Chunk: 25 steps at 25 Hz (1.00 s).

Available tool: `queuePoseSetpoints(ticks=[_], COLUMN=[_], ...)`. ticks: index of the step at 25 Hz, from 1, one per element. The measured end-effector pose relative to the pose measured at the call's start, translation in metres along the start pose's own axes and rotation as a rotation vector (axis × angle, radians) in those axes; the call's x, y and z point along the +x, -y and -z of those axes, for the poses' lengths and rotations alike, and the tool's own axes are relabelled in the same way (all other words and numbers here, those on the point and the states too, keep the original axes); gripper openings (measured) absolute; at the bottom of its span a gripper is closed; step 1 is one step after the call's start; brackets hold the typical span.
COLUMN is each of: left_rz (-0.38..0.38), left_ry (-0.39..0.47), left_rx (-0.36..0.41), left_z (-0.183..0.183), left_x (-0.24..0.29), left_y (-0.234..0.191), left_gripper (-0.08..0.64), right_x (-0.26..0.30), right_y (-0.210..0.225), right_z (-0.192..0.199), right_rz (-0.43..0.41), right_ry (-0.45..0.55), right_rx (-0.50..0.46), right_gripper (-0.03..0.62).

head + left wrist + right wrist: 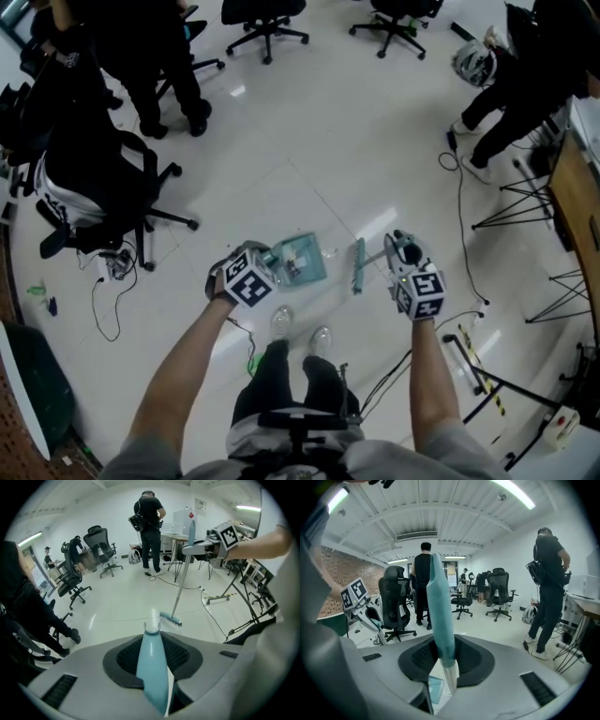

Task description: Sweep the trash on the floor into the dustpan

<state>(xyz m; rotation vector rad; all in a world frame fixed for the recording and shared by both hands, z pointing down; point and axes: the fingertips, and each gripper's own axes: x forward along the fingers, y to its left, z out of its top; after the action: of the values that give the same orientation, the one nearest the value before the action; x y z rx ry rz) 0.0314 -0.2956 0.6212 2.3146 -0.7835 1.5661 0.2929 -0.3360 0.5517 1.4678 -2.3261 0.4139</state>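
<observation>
In the head view my left gripper (268, 262) is shut on the pale teal handle of the dustpan (302, 260), which hangs low over the white floor just ahead of my shoes. In the left gripper view that handle (153, 667) runs straight out between the jaws. My right gripper (400, 248) is shut on the teal broom handle (439, 616). The broom's bristle head (358, 266) is down at the floor, just right of the dustpan. The broom head (170, 618) and its stick also show in the left gripper view. Something small and pale lies inside the pan; I cannot tell what.
Black office chairs (103, 187) stand left and at the back (265, 23). People stand at the upper left (155, 66) and upper right (516, 84). Cables (464, 216) trail across the floor on the right, near tripod legs (520, 206) and a wooden table edge (574, 202).
</observation>
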Motion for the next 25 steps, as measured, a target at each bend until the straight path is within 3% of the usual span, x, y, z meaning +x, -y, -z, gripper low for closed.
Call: queuePoseSetpoints(ticks=[5, 10, 15, 25], left_rz=[0.011, 0.024, 0.044, 0.065], left_ry=[-0.006, 0.008, -0.035, -0.005], left_rx=[0.082, 0.068, 0.042, 0.024], left_z=[-0.023, -0.031, -0.012, -0.015], left_x=[0.022, 0.023, 0.019, 0.02], left_y=[-0.006, -0.017, -0.024, -0.022], left_gripper=[0.107, 0.107, 0.107, 0.107], right_x=[0.033, 0.053, 0.059, 0.065], right_y=[0.001, -0.021, -0.035, -0.078], right_z=[0.03, 0.035, 0.034, 0.023], right_rz=[0.013, -0.015, -0.046, -0.214], right_ry=[-0.049, -0.039, -0.039, 0.008], right_rx=[0.032, 0.099, 0.107, 0.228], right_gripper=[0.087, 0.087, 0.092, 0.101])
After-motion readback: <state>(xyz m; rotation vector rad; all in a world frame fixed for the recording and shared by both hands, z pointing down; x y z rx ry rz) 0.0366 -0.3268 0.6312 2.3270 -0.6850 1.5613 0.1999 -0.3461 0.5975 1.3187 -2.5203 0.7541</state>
